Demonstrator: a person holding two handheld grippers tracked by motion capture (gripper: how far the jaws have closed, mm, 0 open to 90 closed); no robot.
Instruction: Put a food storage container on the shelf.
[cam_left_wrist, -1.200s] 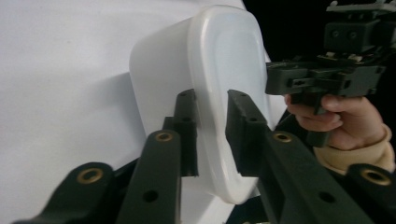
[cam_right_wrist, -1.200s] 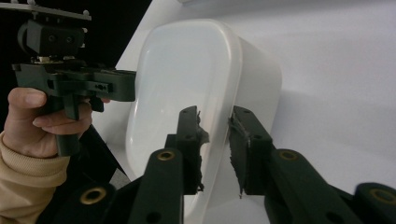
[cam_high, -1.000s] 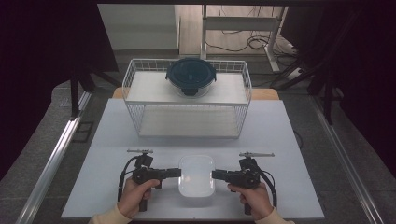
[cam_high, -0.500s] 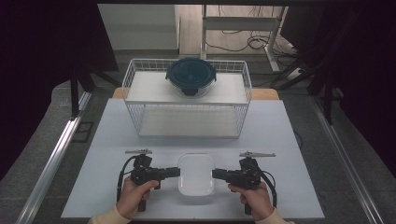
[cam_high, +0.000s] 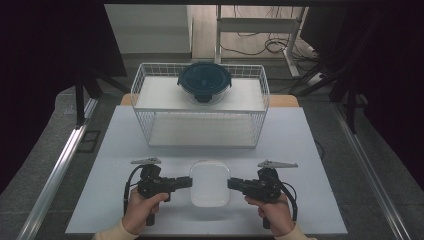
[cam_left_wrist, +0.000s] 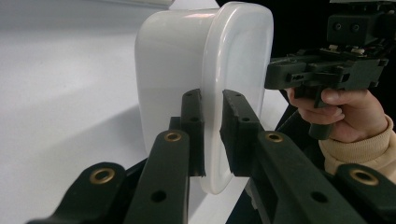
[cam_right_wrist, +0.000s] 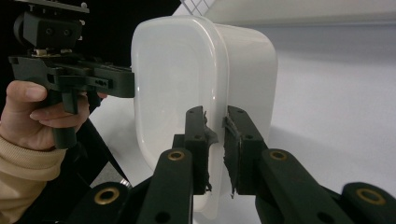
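Note:
A white rectangular lidded container (cam_high: 210, 183) sits near the front of the white table, between my two grippers. My left gripper (cam_high: 189, 181) is shut on the rim at its left side. My right gripper (cam_high: 231, 183) is shut on the rim at its right side. In the left gripper view the jaws pinch the container's rim (cam_left_wrist: 233, 70), with the right gripper (cam_left_wrist: 270, 74) and its hand beyond. In the right gripper view the jaws clamp the rim of the container (cam_right_wrist: 187, 70), and the left gripper (cam_right_wrist: 132, 84) meets the far edge.
A white wire basket (cam_high: 200, 136) stands at the back of the table (cam_high: 300, 150). A round container with a dark blue lid (cam_high: 204, 80) rests on its upper shelf. Metal rails run along both sides of the table.
The white container and both grippers have shifted slightly up in the high view, away from the table's front edge. Both grippers stay shut on its rim.

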